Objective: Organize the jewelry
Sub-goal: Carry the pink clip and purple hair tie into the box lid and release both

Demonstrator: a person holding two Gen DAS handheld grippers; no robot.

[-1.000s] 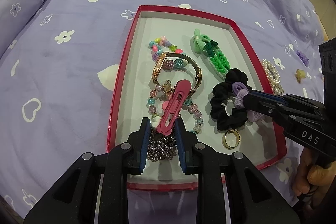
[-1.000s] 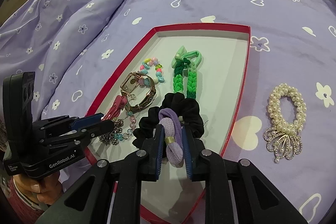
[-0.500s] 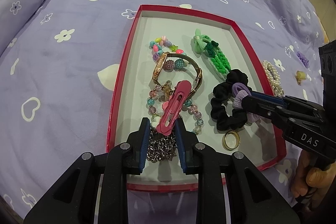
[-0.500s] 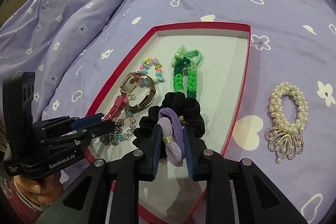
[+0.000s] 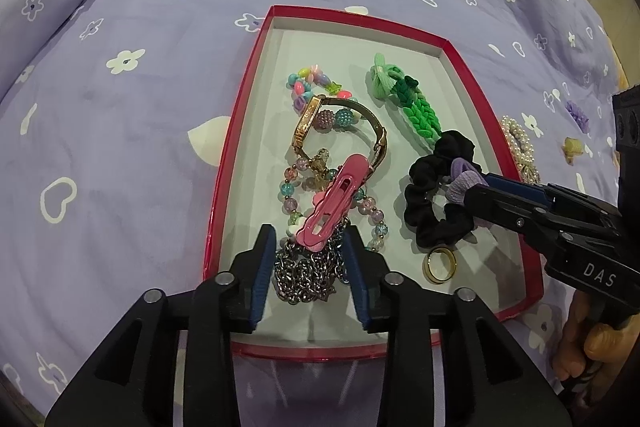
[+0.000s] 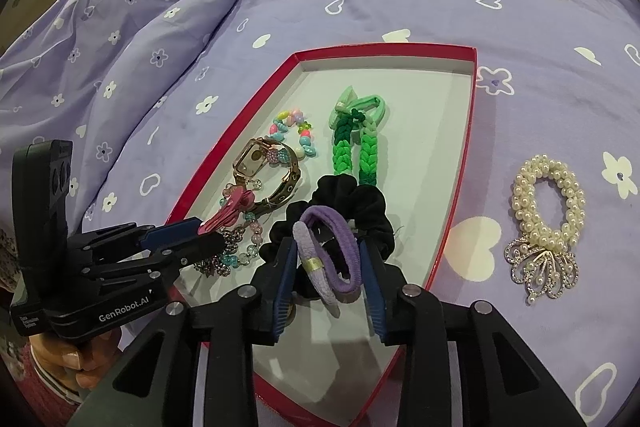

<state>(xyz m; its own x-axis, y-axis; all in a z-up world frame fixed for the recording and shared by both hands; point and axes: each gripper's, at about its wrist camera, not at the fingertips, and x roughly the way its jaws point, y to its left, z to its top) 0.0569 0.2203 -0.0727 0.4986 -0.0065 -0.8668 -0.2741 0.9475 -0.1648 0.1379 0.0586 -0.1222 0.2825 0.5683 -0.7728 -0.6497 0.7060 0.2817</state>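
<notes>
**— What changed just now?**

**—** Both my grippers let go. On the left, my left gripper [image 5: 310,231] was clamped on the pink hair clip [image 5: 336,199] a moment ago. Now its jaws stand apart, clear of the clip on both sides. The clip lies in the red tray [image 5: 224,179], propped on the silver chain [image 5: 304,271]. On the right, my right gripper [image 6: 327,247] has spread too, and the purple hair tie [image 6: 347,247] sits loose between its jaws, resting on the black scrunchie [image 6: 360,203]. I'd judge both pieces placed, so both grippers are free for whatever is left outside the tray.

**— Count it for me, left to right.**

**—** In the tray:
- One chain.
- One pink clip.
- Two beaded bracelets, one pastel [image 5: 310,85] and one translucent [image 5: 290,189].
- One gold watch [image 5: 306,121] with two bead balls [image 5: 334,118] inside its band.
- One green braided tie [image 5: 420,115].
- One black scrunchie.
- One purple tie.
- One gold ring [image 5: 429,264].

Out on the bed [image 5: 120,107], to the right of the tray:
- One pearl bracelet [image 6: 524,195].
- One small purple piece [image 5: 576,113].
- One small yellow piece [image 5: 572,147]. These last two are too small to name.

So three are still outside.
</notes>
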